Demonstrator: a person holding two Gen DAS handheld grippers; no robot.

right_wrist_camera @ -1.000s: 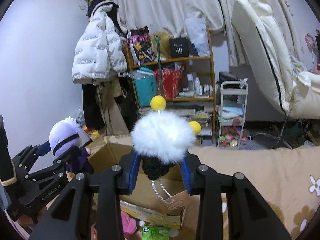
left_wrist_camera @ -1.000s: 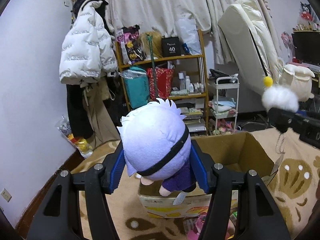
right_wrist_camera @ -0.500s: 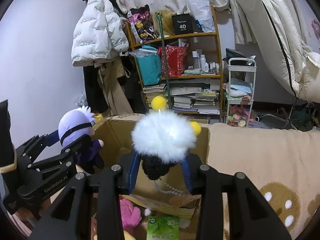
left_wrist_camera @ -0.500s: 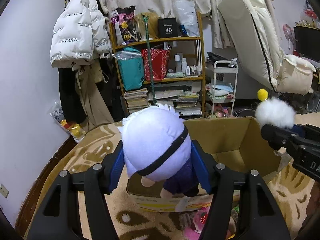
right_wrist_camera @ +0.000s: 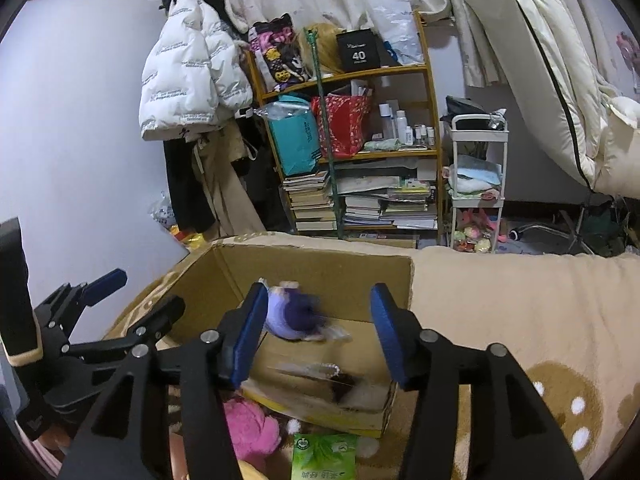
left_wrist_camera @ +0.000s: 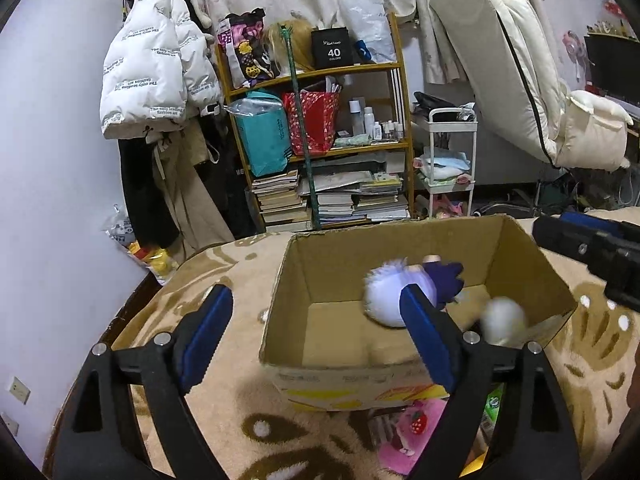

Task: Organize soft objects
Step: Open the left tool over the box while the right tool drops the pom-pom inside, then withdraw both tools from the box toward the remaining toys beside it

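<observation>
Both claws stand with jaws wide apart and nothing between them, poised above an open cardboard box (left_wrist_camera: pixel 320 336) that rests on a beige patterned blanket (left_wrist_camera: pixel 224 412). The left claw (left_wrist_camera: pixel 316 336) frames the box's near-left corner; the right claw (right_wrist_camera: pixel 318 332) hangs over the box's near edge, its tip also visible at the right margin of the left-wrist view. Inside the box, a purple-clad plush doll with a pale lilac head (left_wrist_camera: pixel 404 292) appears blurred by motion toward the far-right part of the floor, and a white fluffy plush (left_wrist_camera: pixel 502 320) appears equally blurred against the right wall; whether either has settled cannot be told. In the right-wrist view the doll (right_wrist_camera: pixel 292 316) lies just ahead of the left finger of that claw, and the fluffy plush (right_wrist_camera: pixel 352 394) sits low by the near wall, its beaded strap faintly visible. The remaining soft objects lie outside the box, below and nearer than both claws, at the foot of its near wall: a pink plush (right_wrist_camera: pixel 250 432) and a green packet (right_wrist_camera: pixel 324 456). The pink plush lies between the two claws, somewhat closer to the left one; its long axis cannot be judged. The next pickup probably calls for a downward, backward reach.
</observation>
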